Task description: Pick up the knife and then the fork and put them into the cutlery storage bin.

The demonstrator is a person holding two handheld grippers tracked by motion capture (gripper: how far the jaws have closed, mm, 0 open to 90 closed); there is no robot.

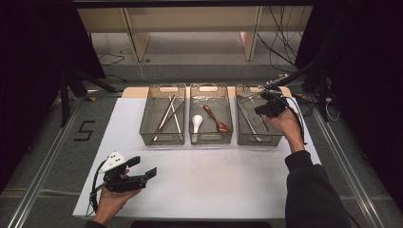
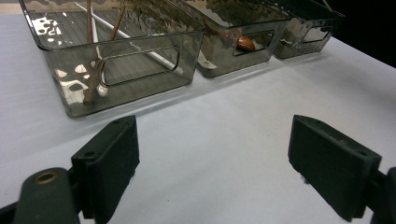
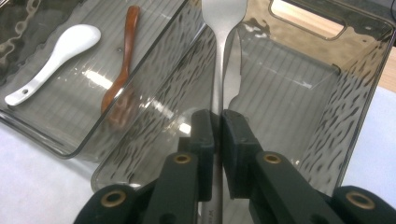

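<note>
Nearest to us, low on the white table (image 1: 204, 185), the left gripper (image 1: 142, 167) rests in the person's left hand (image 1: 111, 202), well apart from the bins. In the left gripper view its two black jaws stand wide apart with nothing but bare tabletop between them.

Farther out, three smoky clear bins sit in a row across the table. The left bin (image 1: 163, 114) holds chopsticks (image 1: 167, 116) lying crossed along its length; in the left gripper view they lean against its near wall. The middle bin (image 1: 210, 114) holds a white spoon (image 1: 196, 122) and a brown wooden spoon (image 1: 216, 118) side by side — both lie flat on the ribbed floor, as the right gripper view shows.

Over the right bin (image 1: 256, 137) we find the right gripper (image 1: 266, 102), held in the person's right hand (image 1: 287, 123), the dark sleeve (image 1: 309, 190) coming in from the near edge. Its jaws are clamped on the handle of a metal fork (image 3: 219, 60) — in the right gripper view the handle runs straight up between the pads, and the head reaches toward the bin's far end, above the wall shared with the middle bin. Beside the fork, inside the right bin, lies a metal knife (image 3: 235, 79), its blade just right of the fork's handle in that view.
</note>
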